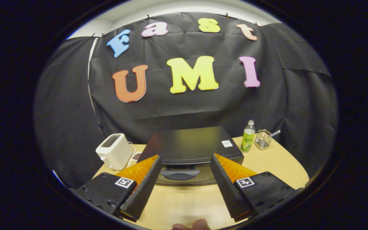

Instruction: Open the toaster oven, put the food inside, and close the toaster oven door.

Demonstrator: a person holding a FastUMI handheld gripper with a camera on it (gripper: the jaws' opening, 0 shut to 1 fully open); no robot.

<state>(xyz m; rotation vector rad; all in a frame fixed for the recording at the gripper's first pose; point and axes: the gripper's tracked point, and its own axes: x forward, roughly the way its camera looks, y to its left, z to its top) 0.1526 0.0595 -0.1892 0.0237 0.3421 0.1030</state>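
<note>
A black toaster oven (188, 145) stands on the wooden table (184, 201), seen from above and in front. Its door is shut, and the curved door handle (180, 174) sits at the top of the front face. My gripper (185, 161) hovers over the oven's front edge, open wide, with nothing between its fingers. The handle lies between the two fingertips and slightly below them. No food item is in sight.
A white pop-up toaster (114, 150) stands left of the oven. To the oven's right are a green-labelled bottle (248, 136) and a wire basket (263, 140) holding a utensil. A fingertip (192, 225) shows at the table's near edge.
</note>
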